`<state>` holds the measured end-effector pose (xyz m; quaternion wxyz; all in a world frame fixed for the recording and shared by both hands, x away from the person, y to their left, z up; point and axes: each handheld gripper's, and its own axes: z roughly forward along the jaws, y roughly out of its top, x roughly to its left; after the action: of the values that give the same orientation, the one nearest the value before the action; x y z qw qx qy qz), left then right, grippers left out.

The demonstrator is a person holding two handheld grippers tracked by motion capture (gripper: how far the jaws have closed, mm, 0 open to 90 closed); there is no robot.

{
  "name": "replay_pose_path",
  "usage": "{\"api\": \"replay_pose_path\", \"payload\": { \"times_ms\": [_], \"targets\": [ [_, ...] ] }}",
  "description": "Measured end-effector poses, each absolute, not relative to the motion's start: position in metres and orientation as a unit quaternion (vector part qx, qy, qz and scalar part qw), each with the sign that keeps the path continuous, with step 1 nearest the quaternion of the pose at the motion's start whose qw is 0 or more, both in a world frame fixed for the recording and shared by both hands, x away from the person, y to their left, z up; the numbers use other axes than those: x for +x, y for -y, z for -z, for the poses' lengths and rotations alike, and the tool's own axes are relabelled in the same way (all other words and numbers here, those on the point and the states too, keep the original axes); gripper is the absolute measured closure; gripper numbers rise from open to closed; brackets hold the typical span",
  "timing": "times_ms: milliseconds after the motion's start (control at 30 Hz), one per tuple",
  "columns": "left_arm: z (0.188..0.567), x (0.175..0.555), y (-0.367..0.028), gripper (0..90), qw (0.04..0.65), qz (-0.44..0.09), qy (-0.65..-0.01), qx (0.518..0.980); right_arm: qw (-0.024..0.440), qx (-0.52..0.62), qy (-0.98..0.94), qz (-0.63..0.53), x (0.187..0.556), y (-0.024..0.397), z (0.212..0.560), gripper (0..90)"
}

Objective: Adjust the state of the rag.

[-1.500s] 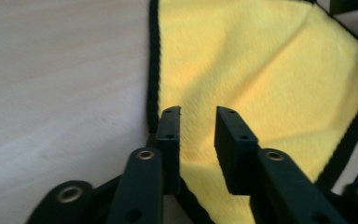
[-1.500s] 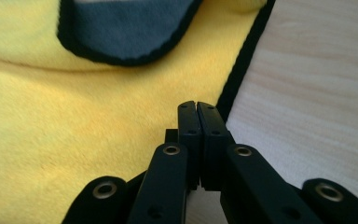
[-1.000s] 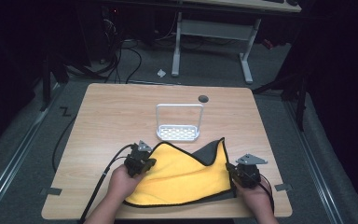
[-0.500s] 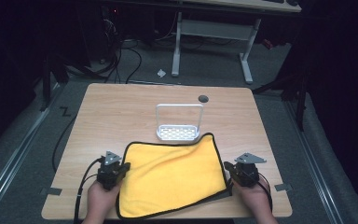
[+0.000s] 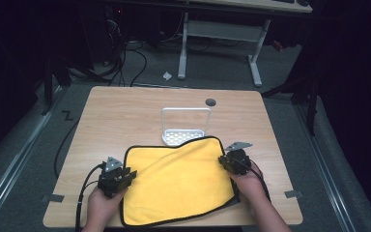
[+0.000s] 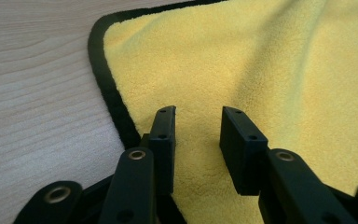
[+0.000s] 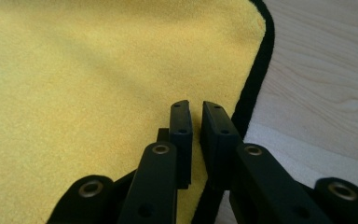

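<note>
A light wooden bench [image 5: 125,111] is carrying a yellow cloth [image 5: 178,181] with black edging, lying spread flat at the near side and reaching the near edge. A white rack [image 5: 185,126] is standing behind the cloth, whose far edge is overlapping the rack's perforated base

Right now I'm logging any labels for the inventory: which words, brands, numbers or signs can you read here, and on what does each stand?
None: no readable word, brand or number on the yellow cloth, the white rack, the table or either gripper.
A dark Z-shaped mark on the floor left of the table may be tape, not lettering; I cannot tell.
</note>
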<state>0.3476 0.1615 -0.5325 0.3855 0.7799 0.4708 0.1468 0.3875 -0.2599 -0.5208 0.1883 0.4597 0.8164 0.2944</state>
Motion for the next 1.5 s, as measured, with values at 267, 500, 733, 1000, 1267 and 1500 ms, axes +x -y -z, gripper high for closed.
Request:
{"api": "replay_pose_path", "payload": {
  "times_ms": [267, 500, 733, 1000, 1267, 1500],
  "targets": [
    [0.534, 0.346, -0.134, 64.1, 0.394, -0.14, -0.434, 0.798, 0.206, 0.466, -0.809, -0.293, 0.343, 0.292, 0.522, 85.6],
    [0.534, 0.358, -0.092, 58.5, 0.398, -0.137, -0.412, 0.808, 0.237, 0.513, -0.778, -0.276, 0.355, 0.333, 0.523, 87.5],
    [0.531, 0.357, -0.097, 53.5, 0.396, -0.134, -0.409, 0.811, 0.235, 0.527, -0.763, -0.291, 0.359, 0.343, 0.517, 79.4],
    [0.525, 0.375, -0.118, 48.7, 0.412, -0.133, -0.445, 0.784, 0.236, 0.517, -0.765, -0.302, 0.313, 0.351, 0.52, 77.1],
    [0.526, 0.413, -0.123, 43.5, 0.42, -0.109, -0.474, 0.766, 0.244, 0.52, -0.751, -0.327, 0.292, 0.359, 0.508, 74.8],
    [0.53, 0.441, -0.12, 44.8, 0.41, -0.107, -0.49, 0.762, 0.251, 0.475, -0.762, -0.362, 0.294, 0.323, 0.485, 71.3]
  ]
}}
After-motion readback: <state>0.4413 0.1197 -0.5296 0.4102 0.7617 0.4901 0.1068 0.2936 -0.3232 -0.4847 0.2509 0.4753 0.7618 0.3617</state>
